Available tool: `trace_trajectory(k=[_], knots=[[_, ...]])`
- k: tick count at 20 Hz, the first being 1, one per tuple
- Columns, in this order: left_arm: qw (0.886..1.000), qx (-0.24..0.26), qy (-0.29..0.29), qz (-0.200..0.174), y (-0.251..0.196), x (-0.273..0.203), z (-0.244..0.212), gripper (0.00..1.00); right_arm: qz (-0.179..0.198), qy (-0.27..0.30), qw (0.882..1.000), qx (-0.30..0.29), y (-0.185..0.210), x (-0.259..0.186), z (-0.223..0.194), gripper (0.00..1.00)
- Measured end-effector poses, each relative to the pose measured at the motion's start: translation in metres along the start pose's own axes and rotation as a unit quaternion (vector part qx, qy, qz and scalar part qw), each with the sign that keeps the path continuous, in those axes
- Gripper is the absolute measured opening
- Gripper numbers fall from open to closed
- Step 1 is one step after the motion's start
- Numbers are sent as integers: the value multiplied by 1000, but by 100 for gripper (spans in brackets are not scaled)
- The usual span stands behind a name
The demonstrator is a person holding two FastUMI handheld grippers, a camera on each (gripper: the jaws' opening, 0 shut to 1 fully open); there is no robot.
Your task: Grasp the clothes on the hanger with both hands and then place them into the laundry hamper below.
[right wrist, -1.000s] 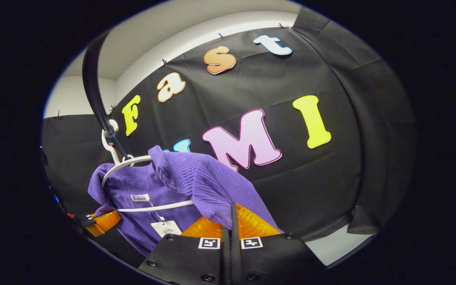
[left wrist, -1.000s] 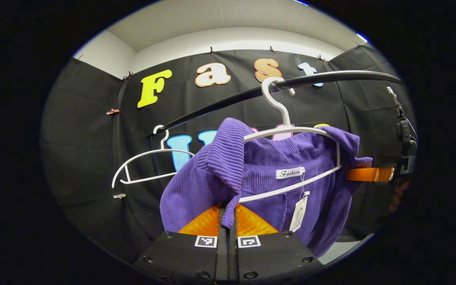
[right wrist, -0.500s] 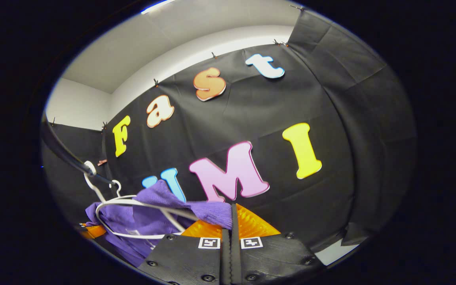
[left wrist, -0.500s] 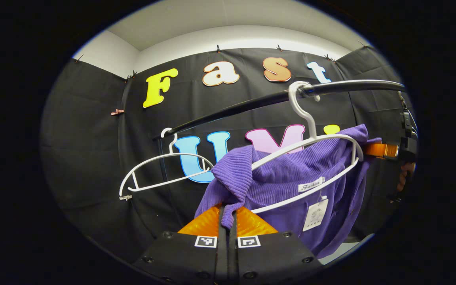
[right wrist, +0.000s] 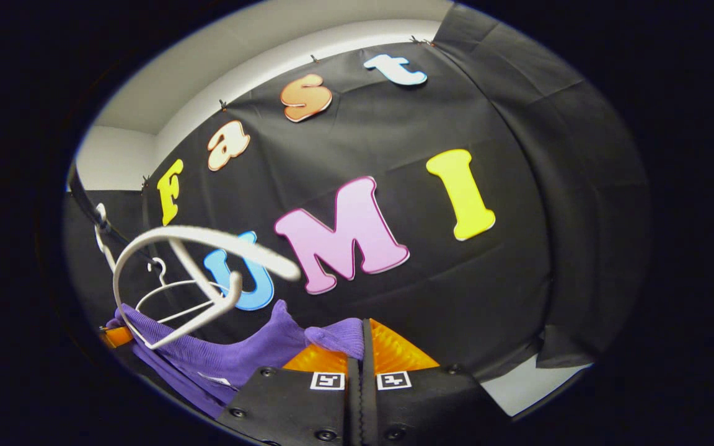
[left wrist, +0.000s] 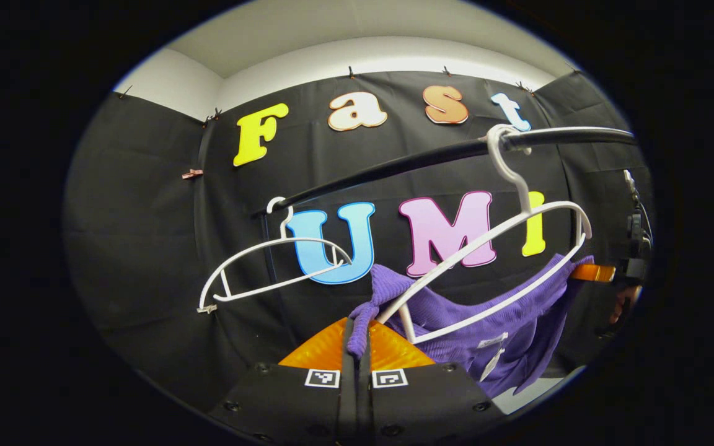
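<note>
A purple ribbed garment (left wrist: 506, 316) hangs slack between the two grippers, below a white hanger (left wrist: 499, 248) that still hooks on the black rail (left wrist: 431, 156). My left gripper (left wrist: 357, 337) is shut on one end of the garment. In the left gripper view the other gripper (left wrist: 592, 272) holds the far end at the right. My right gripper (right wrist: 362, 347) is shut on the garment (right wrist: 251, 356). In the right gripper view the freed white hanger (right wrist: 177, 272) swings blurred above the cloth. The hamper is out of sight.
A second, bare white hanger (left wrist: 270, 266) hangs on the same rail to the left. A hand (left wrist: 626, 303) shows at the right edge of the left gripper view. The black cloth wall stands close behind the rail.
Both grippers have pulled the garment down and off the hanger. The cloth now hangs below the hanger's bar, and the hanger has tilted and swings free on the rail.
</note>
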State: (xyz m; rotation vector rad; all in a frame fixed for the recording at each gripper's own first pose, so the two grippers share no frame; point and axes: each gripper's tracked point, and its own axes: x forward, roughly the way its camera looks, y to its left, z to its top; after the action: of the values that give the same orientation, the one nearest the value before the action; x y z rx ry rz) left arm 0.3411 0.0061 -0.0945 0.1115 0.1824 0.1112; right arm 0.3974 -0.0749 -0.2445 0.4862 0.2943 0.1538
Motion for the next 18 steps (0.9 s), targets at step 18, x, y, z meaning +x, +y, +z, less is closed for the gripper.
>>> trace_trajectory(k=[18], knots=[[986,-47,139,-79,-41,-65,-148,5,69,134,988,-41,109,-132,-144,4]])
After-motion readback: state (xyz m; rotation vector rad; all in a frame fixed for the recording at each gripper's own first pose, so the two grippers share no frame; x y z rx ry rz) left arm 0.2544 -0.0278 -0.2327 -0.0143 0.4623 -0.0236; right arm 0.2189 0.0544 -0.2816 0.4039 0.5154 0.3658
